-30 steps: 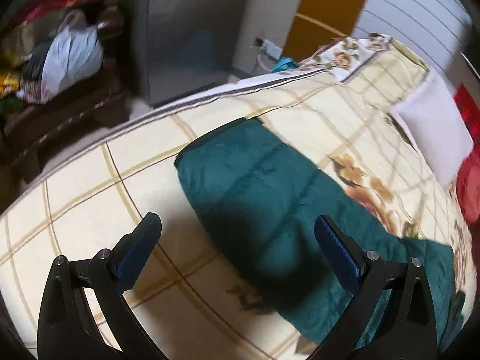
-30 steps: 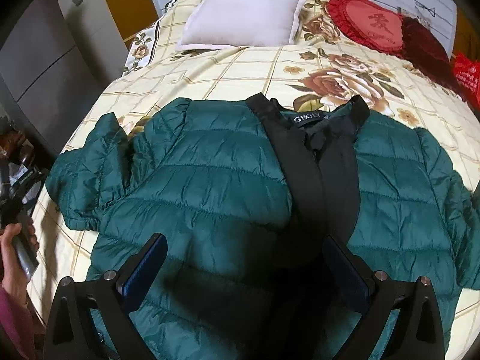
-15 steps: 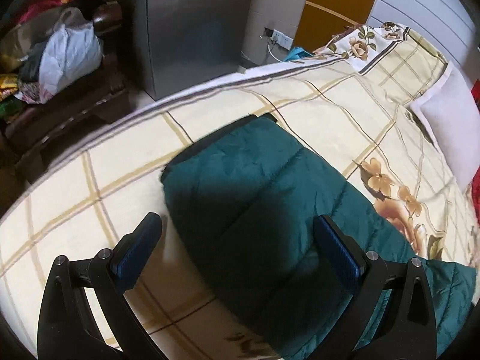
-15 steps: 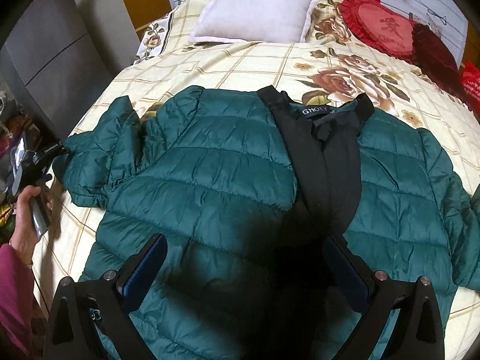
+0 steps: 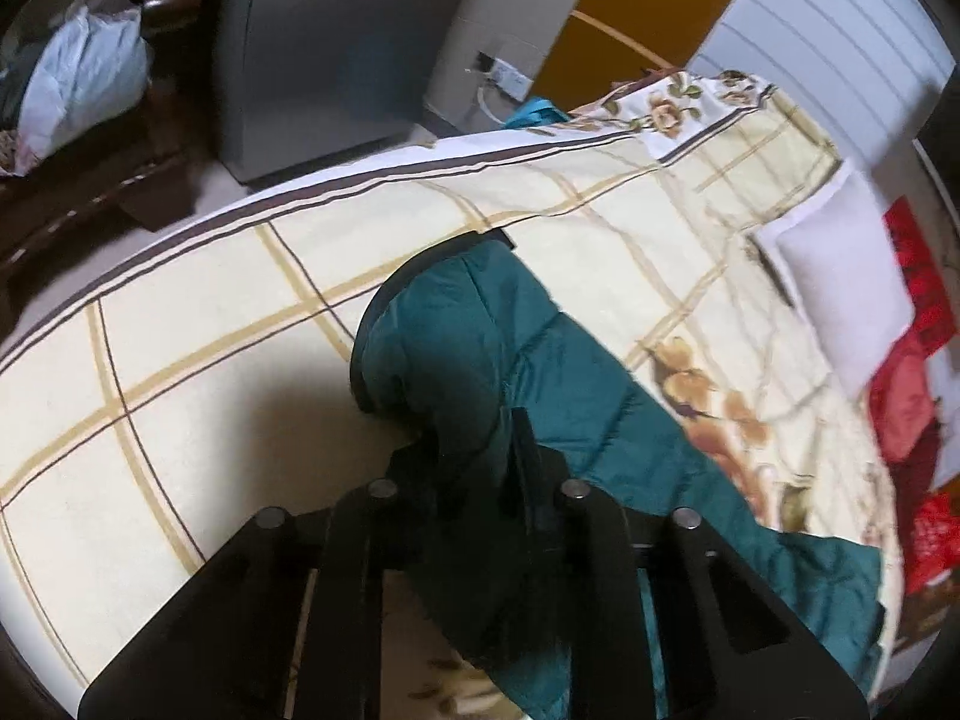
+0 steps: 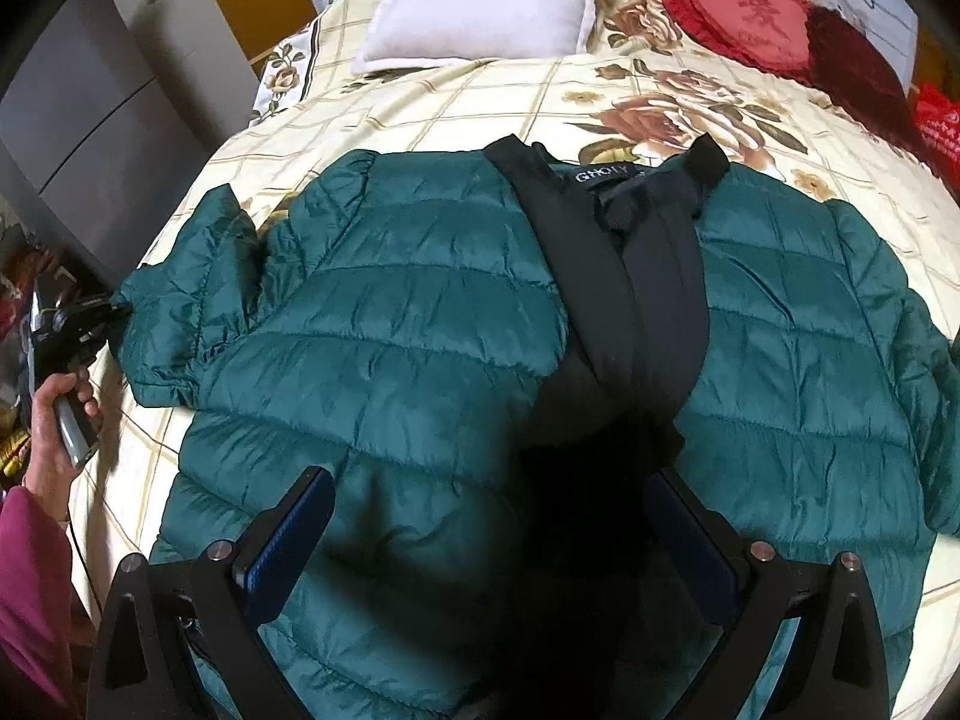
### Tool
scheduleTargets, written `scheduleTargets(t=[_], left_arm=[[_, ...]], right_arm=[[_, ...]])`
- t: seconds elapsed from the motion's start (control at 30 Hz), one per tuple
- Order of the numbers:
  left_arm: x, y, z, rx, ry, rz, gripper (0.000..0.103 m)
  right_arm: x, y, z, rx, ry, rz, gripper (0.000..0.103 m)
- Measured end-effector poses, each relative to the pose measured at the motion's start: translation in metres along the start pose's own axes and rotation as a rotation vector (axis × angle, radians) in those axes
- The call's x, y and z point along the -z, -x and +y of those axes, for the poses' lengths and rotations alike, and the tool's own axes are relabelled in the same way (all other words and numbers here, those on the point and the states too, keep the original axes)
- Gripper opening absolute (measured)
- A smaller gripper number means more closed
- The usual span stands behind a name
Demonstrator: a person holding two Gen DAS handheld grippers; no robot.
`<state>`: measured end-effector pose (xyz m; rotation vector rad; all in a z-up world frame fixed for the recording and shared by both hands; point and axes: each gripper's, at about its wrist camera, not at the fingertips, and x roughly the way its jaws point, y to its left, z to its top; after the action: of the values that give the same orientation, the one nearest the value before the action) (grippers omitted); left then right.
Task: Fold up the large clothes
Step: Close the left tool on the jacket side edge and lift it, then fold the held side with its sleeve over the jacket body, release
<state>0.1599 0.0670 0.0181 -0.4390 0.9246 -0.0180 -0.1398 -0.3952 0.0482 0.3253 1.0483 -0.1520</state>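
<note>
Sleeve (image 5: 492,354) grab is where we're at: our left gripper (image 5: 480,468) has just clamped its jaws down on the cuff end of the jacket (image 6: 420,348), and the green fabric is bunched right between them. The jacket lies front-up and spread across the bed (image 5: 198,324), collar toward the pillow (image 6: 486,0), its other sleeve out on the far side. Our right gripper (image 6: 480,546) hovers over the lower middle of the jacket with its jaws wide apart, gripping nothing.

Tips for doing this step well, as we see it: lift the cuff only enough to clear the quilt, then carry it across the chest so the sleeve lands flat. Puffy nylon is slippery and springs back, so we'd press the right gripper down near the shoulder as an anchor.
</note>
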Motion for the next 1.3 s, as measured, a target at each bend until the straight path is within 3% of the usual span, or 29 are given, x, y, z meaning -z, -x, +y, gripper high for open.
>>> scheduleTargets(t=[0.17, 0.37, 0.6, 0.9, 1.3], left_arm=[[0.003, 0.024, -0.001, 0.106, 0.017, 0.005, 0.015], [0.013, 0.060, -0.018, 0.149, -0.040, -0.012, 0.015], [0.038, 0.099, -0.048, 0.137, -0.150, -0.035, 0.015], [0.069, 0.140, -0.084, 0.183, -0.245, -0.052, 0.015], [0.110, 0.169, -0.134, 0.218, -0.346, -0.025, 0.015]], right_arm=[[0.002, 0.009, 0.000, 0.011, 0.008, -0.016, 0.103], [0.006, 0.018, -0.002, 0.019, -0.012, -0.024, 0.103], [0.010, 0.026, -0.007, 0.071, 0.002, -0.032, 0.103], [0.016, 0.029, -0.043, 0.177, -0.035, -0.023, 0.103], [0.038, 0.047, -0.073, 0.236, -0.035, -0.014, 0.103]])
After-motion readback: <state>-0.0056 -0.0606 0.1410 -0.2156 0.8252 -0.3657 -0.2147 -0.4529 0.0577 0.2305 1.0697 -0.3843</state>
